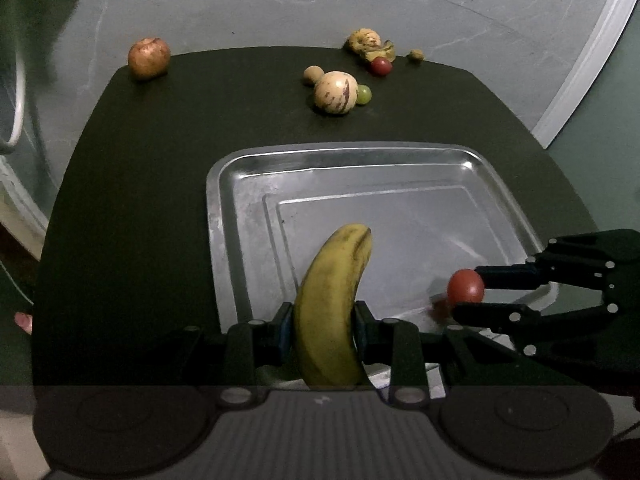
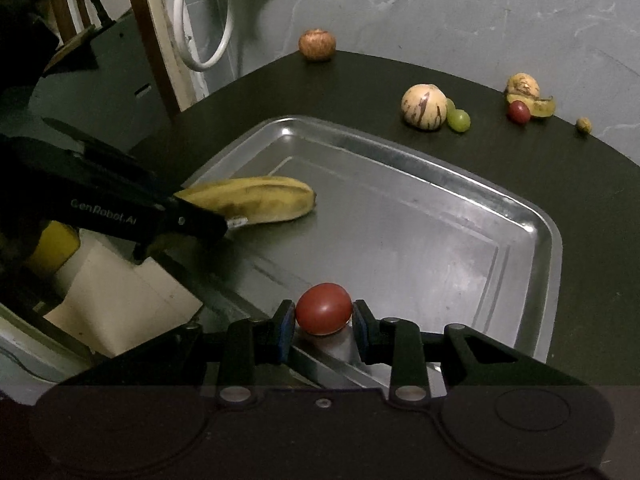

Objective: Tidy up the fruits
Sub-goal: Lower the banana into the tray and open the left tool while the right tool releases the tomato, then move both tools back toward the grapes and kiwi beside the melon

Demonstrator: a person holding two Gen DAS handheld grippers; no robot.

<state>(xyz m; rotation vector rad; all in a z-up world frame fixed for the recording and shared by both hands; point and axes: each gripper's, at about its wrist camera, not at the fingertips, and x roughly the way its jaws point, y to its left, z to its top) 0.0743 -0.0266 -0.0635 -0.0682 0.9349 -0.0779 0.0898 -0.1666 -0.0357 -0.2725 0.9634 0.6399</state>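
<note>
Two fruits hover over the metal tray (image 1: 224,184): left gripper (image 1: 324,326) clamps the banana (image 1: 332,304), right gripper (image 2: 324,322) pinches a red tomato (image 2: 323,309). Released high, that tomato might roll off the table (image 1: 140,200).

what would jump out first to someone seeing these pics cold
The yellow banana clamped in the left gripper over the near edge of the shiny metal tray, and the red tomato pinched in the right gripper at the tray's near side. Beyond the tray, loose fruit sits on the dark table, notably a pale streaked melon.
</note>
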